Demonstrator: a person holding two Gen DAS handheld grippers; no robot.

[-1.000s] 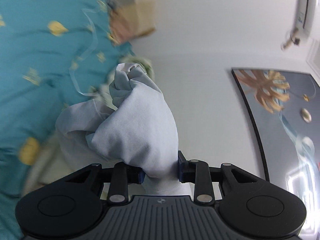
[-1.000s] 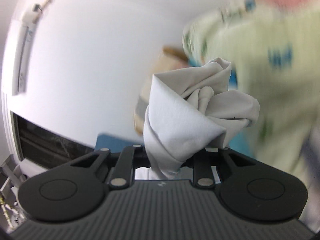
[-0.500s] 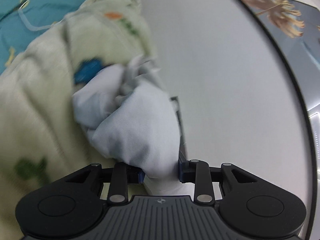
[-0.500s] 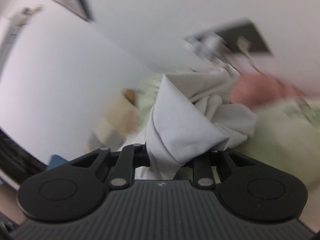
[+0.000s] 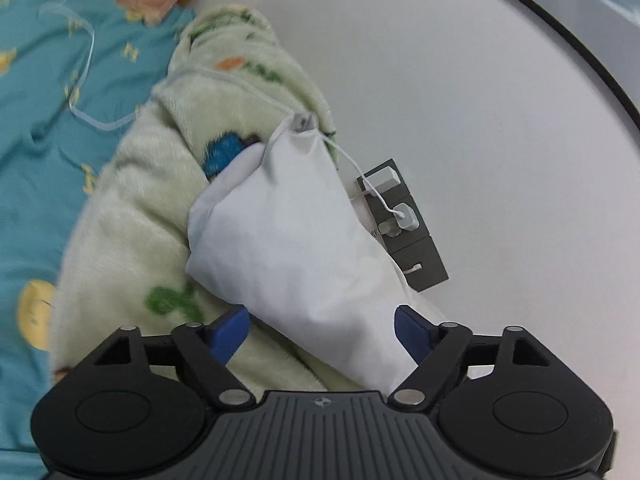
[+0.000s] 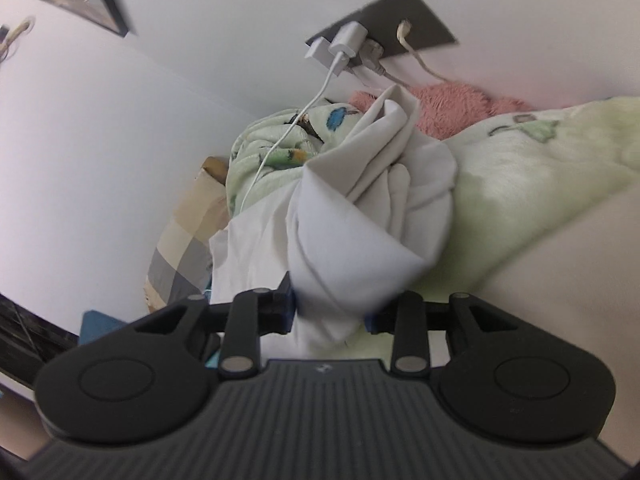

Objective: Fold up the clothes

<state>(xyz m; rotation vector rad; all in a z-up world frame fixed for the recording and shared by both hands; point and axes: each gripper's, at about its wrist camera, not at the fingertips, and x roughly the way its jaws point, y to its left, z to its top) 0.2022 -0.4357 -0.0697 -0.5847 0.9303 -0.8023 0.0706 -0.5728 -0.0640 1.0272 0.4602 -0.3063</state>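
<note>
A white garment (image 5: pixel 296 240) lies bunched on a pale green fleece blanket (image 5: pixel 132 216). In the left wrist view my left gripper (image 5: pixel 322 330) has its blue-padded jaws spread wide on either side of the cloth, not pinching it. In the right wrist view the same white garment (image 6: pixel 360 232) is bunched into a twisted wad. My right gripper (image 6: pixel 331 312) is shut on its lower end, which rises from between the jaws.
A dark wall socket plate (image 5: pixel 404 224) with white chargers and a cable (image 6: pixel 296 128) sits just behind the blanket. A teal patterned bedsheet (image 5: pixel 40 120) lies at left. A pink fluffy item (image 6: pixel 452 104) and a checked pillow (image 6: pixel 180 248) lie near the wall. A framed picture (image 5: pixel 568 8) hangs above.
My left gripper has opened and let go of the white garment, which now rests on the green blanket. Both grippers swung down towards the blanket and wall socket. The right stays shut.
</note>
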